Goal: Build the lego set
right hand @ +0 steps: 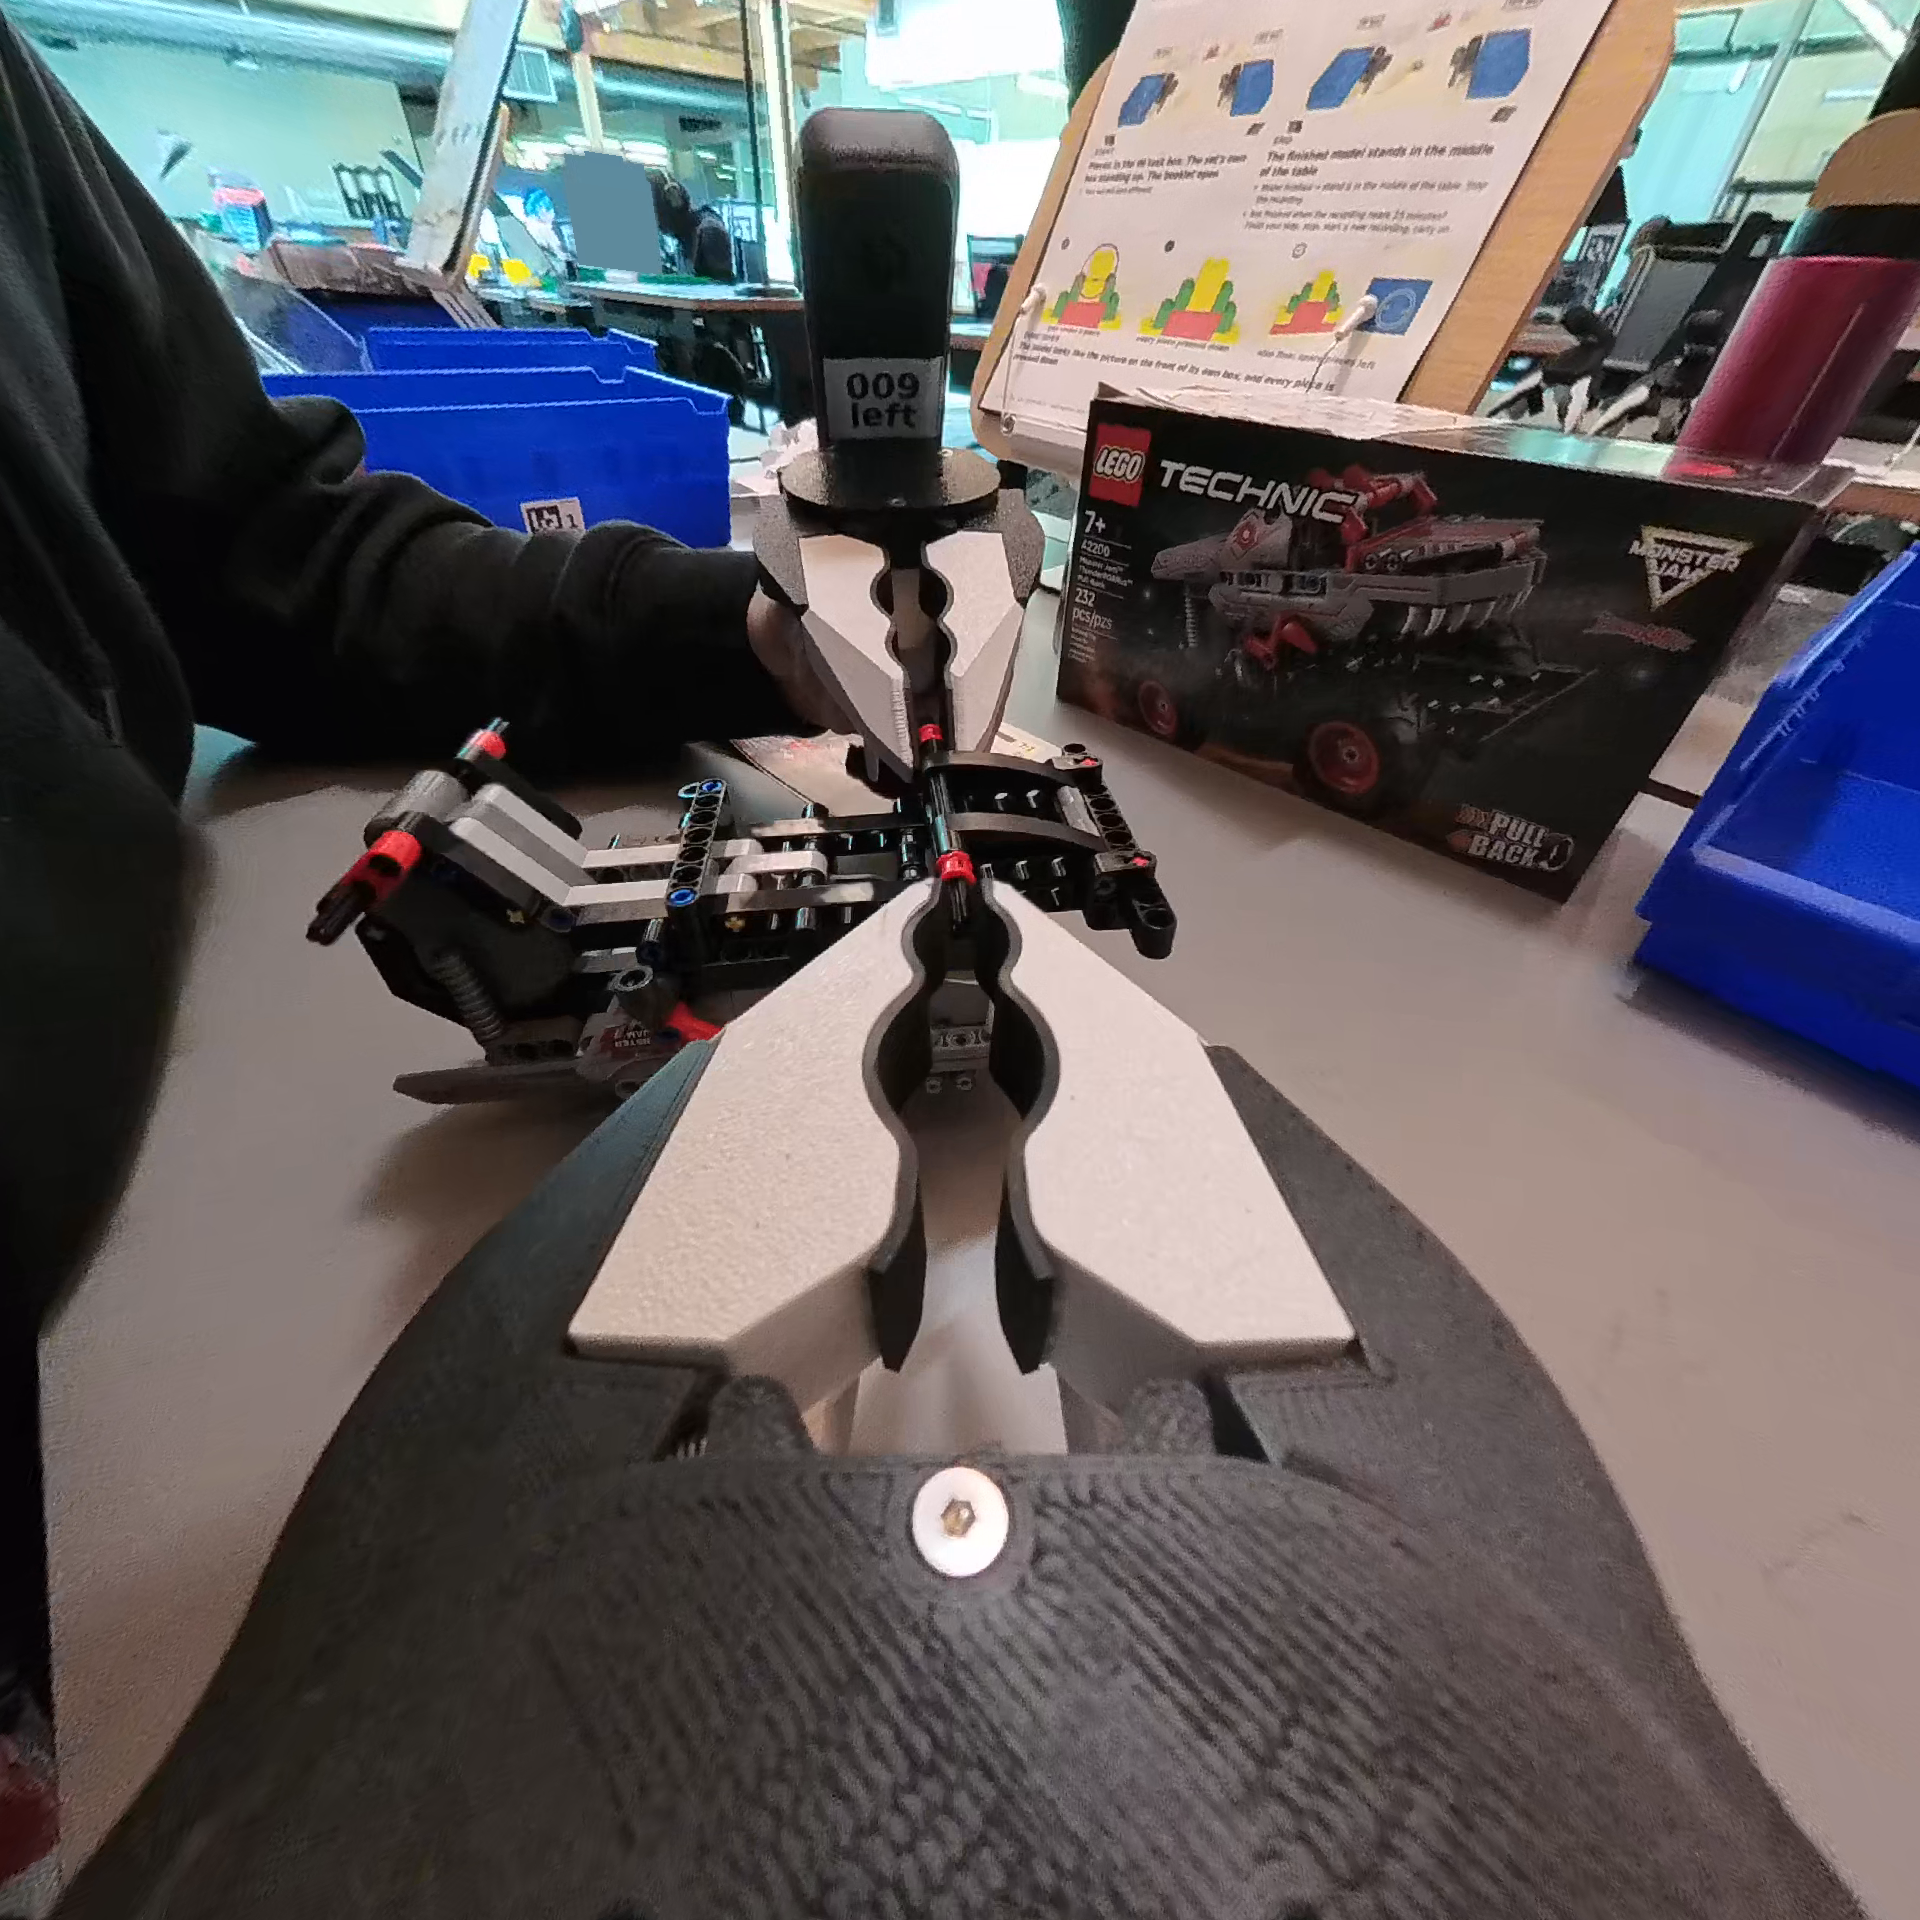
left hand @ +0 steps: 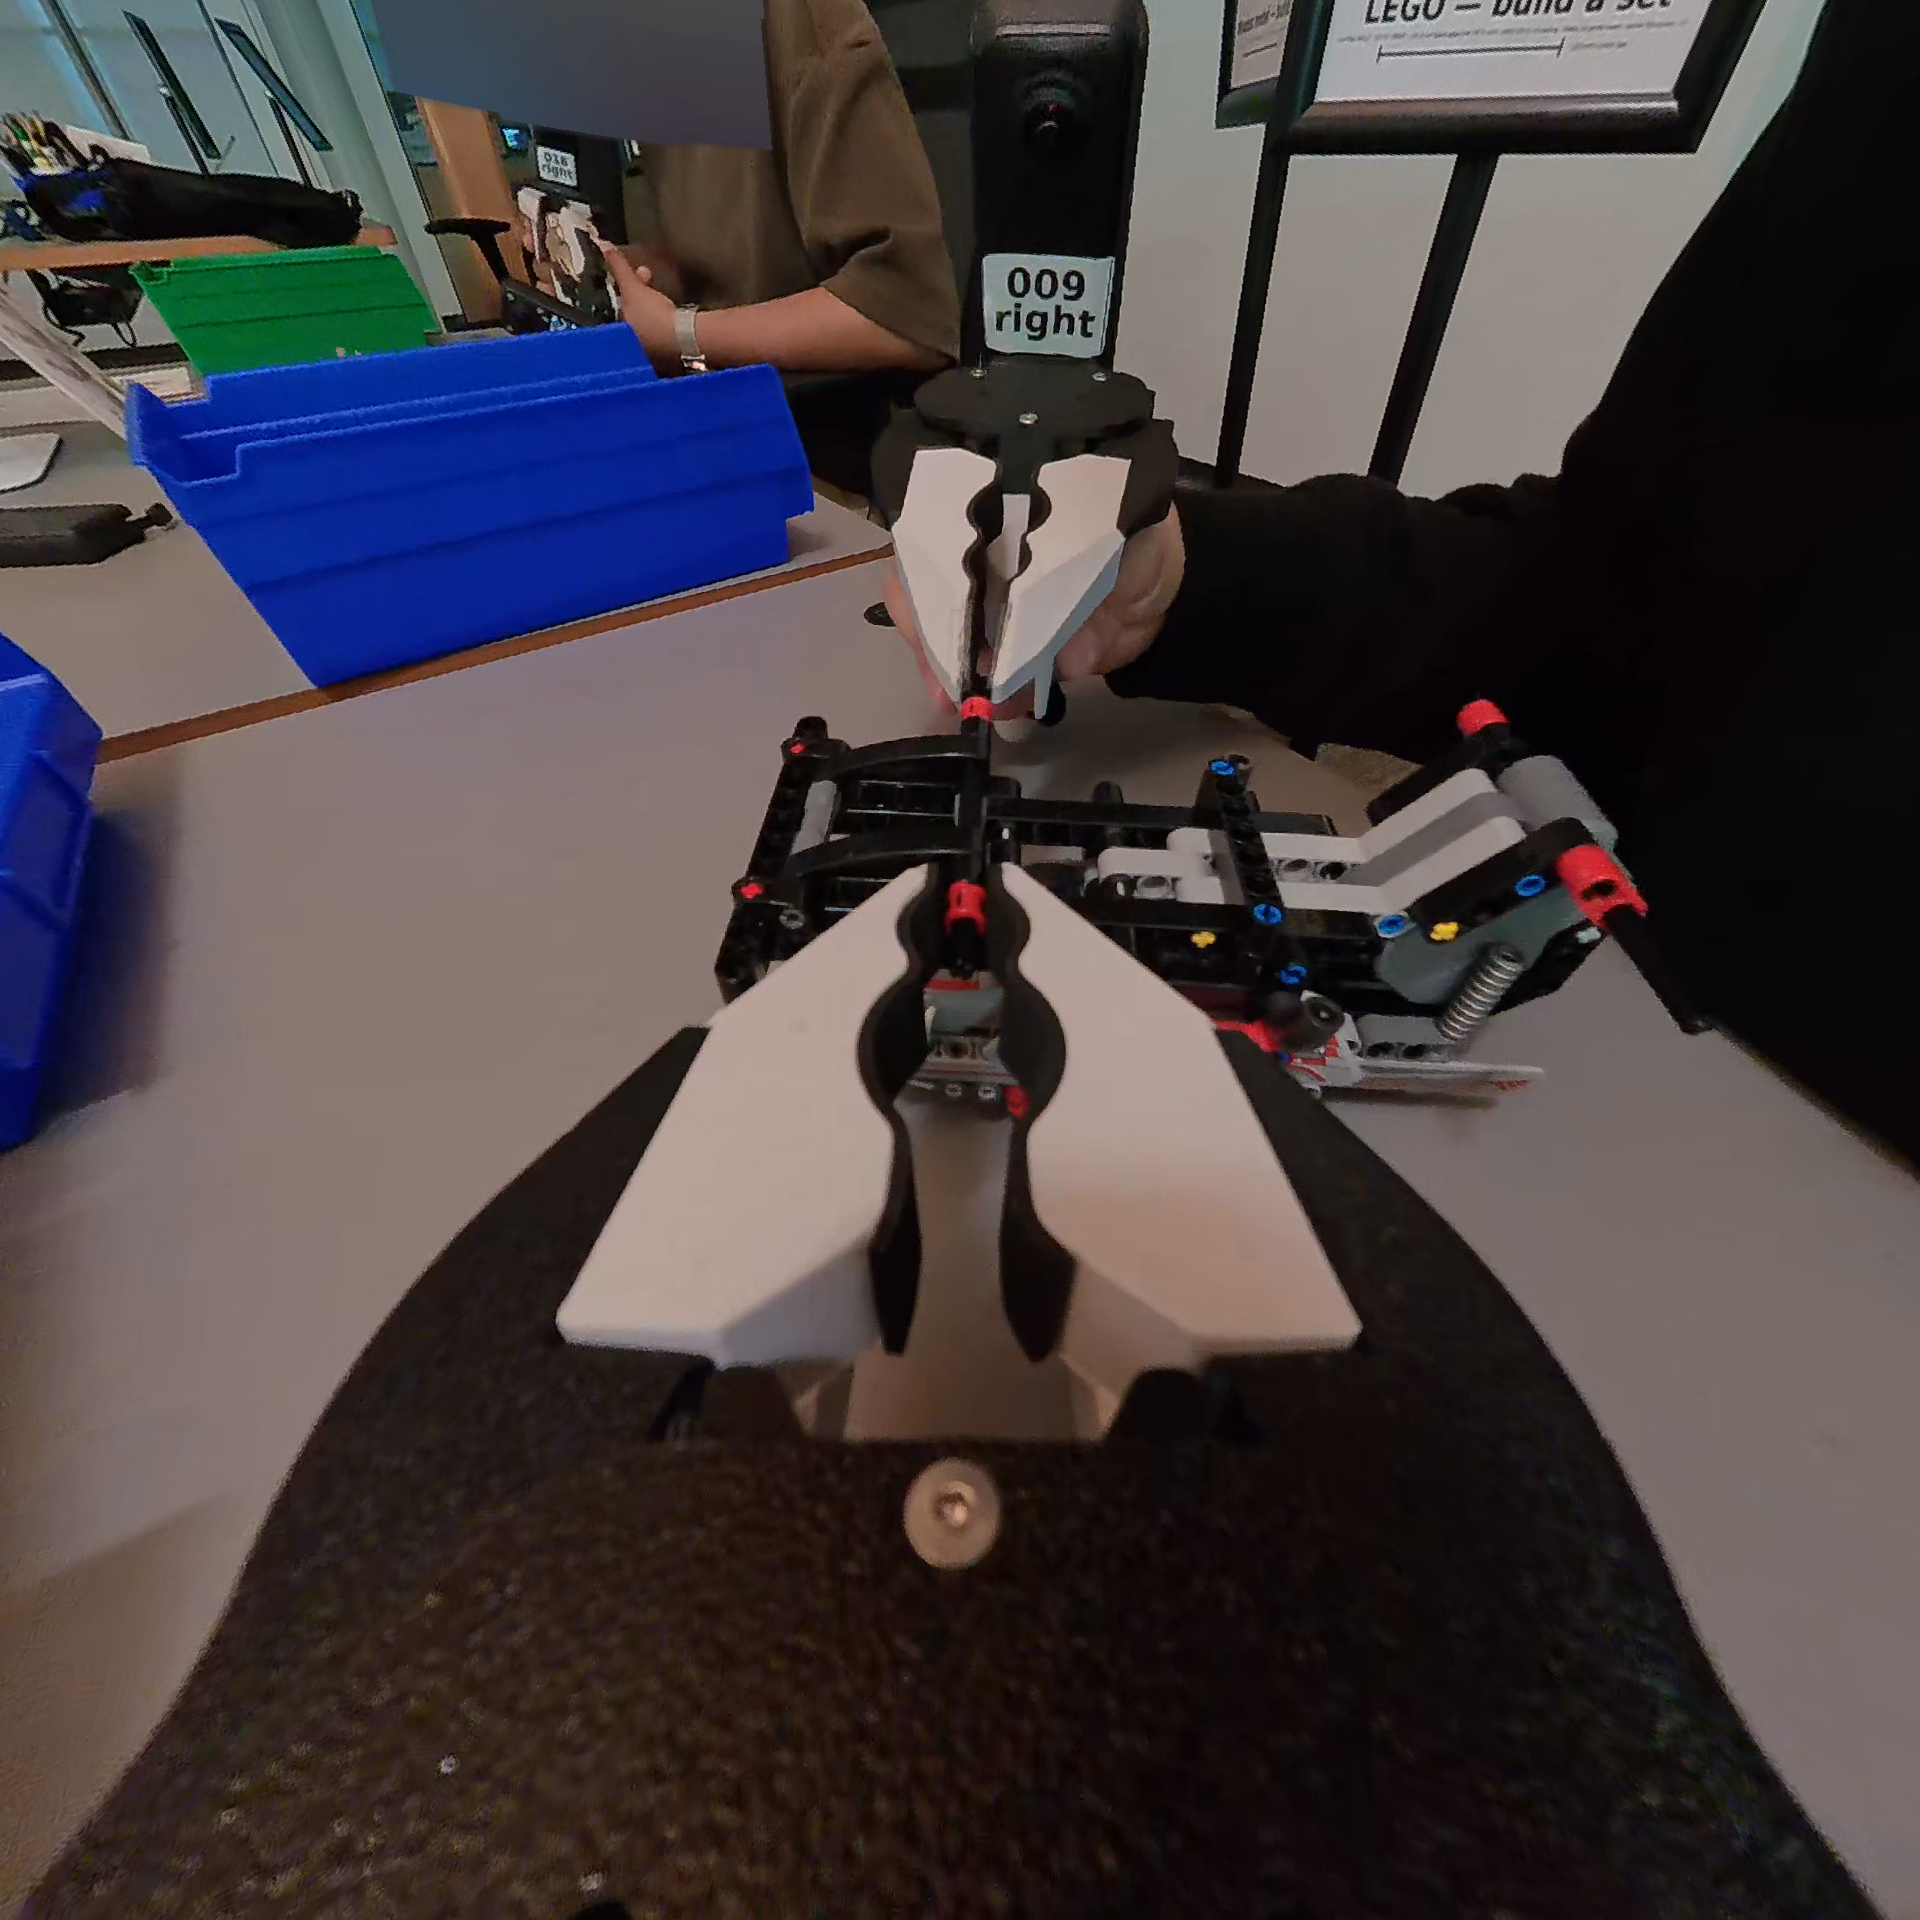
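Note:
A part-built black and grey lego chassis [left hand: 1143, 883] lies on the grey table; it also shows in the right wrist view [right hand: 727, 883]. A black axle [left hand: 974, 800] with a red bush near each end runs across its front frame, also seen in the right wrist view [right hand: 940, 805]. My left gripper [left hand: 966, 925] is shut on the near end of the axle by a red bush [left hand: 964, 904]. My right gripper [right hand: 953, 894] is shut on the opposite end by the other red bush [right hand: 952, 865]. The two grippers face each other across the chassis, each visible in the other's view: right [left hand: 977, 686], left [right hand: 928, 727].
Blue bins [left hand: 468, 488] and a green bin [left hand: 281, 301] stand behind, and another blue bin [left hand: 31, 883] at the left. The lego box [right hand: 1403, 644], an instruction board [right hand: 1299, 177], a maroon bottle [right hand: 1808, 343] and a blue bin [right hand: 1808, 831] stand nearby. A person [left hand: 810, 208] sits across the table. Some 6 cm of space lies between my two pairs of fingers.

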{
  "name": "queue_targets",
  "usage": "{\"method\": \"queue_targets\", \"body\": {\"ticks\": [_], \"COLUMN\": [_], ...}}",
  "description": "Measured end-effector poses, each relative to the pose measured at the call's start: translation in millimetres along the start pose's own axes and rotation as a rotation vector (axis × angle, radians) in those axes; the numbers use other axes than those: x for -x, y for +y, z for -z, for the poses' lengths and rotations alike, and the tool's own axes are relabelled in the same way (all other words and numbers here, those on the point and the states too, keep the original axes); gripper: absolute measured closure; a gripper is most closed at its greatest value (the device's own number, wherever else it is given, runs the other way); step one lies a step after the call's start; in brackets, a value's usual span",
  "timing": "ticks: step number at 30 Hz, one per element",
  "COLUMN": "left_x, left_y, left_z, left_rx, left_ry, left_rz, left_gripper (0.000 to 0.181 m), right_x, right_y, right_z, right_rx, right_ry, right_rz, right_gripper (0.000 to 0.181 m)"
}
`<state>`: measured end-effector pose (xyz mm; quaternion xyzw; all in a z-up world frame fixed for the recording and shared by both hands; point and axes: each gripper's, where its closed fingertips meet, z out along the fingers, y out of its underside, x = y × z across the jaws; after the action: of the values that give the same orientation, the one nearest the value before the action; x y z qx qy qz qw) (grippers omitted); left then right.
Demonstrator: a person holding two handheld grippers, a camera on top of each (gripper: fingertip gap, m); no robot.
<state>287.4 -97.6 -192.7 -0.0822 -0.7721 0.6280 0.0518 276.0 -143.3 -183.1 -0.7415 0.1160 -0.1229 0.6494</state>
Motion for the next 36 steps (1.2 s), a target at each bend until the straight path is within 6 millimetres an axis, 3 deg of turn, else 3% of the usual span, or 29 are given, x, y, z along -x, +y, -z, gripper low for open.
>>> {"method": "queue_targets", "body": {"ticks": [23,25,26,27,30,32,36], "left_x": [-2.4,-15.7,-13.7,-9.6,-11.0,-12.7,-14.1], "left_y": [1.1,-1.5,6.7,10.6,3.4,0.3,-2.4], "left_z": [-4.5,-22.3,-22.3,-20.3,-16.1,-17.5,-18.6], "left_rx": [-0.017,0.003,0.072,0.087,0.014,0.024,0.044], "left_ry": [0.012,0.06,0.041,0.021,0.037,0.045,0.028], "left_rz": [0.01,-0.017,-0.048,-0.044,-0.016,-0.034,-0.069], "left_gripper": [0.177,0.176,0.176,0.176,0.176,0.176,0.176], "right_x": [-1.0,17.1,20.9,13.4,6.3,-3.7,2.5], "right_y": [-1.8,-6.1,0.8,5.7,-12.5,-10.0,-2.6], "right_z": [-4.7,-23.6,-28.6,-23.3,2.7,14.5,21.9], "right_rx": [-0.032,-0.038,0.022,0.067,0.016,0.063,0.099], "right_ry": [-0.011,-0.107,-0.113,-0.058,0.003,0.073,0.047], "right_rz": [-0.024,-0.01,0.017,0.019,0.01,0.018,-0.046], "right_gripper": [0.181,0.181,0.181,0.181,0.181,0.175,0.164]}}
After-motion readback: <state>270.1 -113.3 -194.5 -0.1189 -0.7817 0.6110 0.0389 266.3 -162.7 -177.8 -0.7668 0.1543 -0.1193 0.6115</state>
